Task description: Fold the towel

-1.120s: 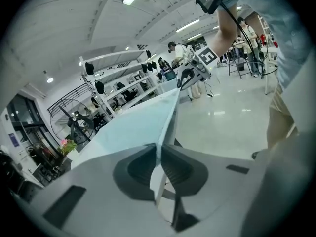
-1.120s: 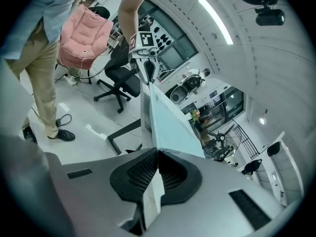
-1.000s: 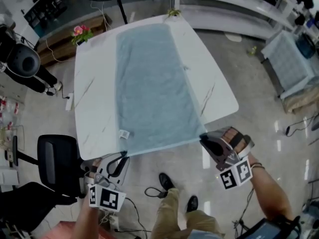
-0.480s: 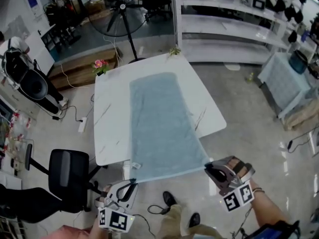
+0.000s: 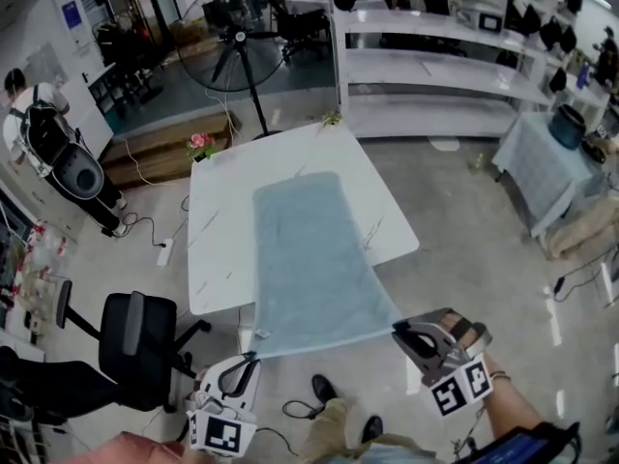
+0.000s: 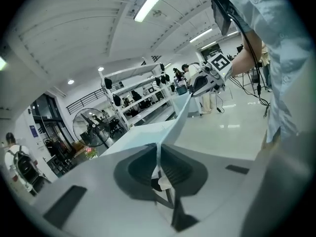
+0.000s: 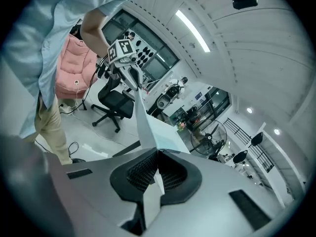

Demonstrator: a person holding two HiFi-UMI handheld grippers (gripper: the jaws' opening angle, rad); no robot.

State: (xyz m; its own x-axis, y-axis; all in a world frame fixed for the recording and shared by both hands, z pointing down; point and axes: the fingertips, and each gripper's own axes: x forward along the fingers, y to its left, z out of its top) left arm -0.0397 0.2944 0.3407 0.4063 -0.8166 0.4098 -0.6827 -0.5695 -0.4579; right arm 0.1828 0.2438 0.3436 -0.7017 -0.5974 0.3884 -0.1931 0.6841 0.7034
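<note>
Pinching the towel's (image 5: 309, 259) two near corners, left gripper (image 5: 253, 358) and right gripper (image 5: 396, 328) both clamped on cloth; probably light, limp, best held taut by corners.

The left gripper (image 5: 252, 358) and right gripper (image 5: 397, 330) are grey, with black ribbed pads (image 7: 142, 172) and white cubes (image 5: 457, 387) bearing black square markers. The person wears a pale blue shirt (image 6: 284, 48), khaki trousers (image 5: 340, 431) and dark shoes (image 5: 323, 388).

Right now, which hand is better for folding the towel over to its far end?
Neither clearly. The left gripper and the right gripper are each shut on a near corner of the blue towel, which hangs off the white table. The right looks slightly nearer the table, but both should move together.
</note>
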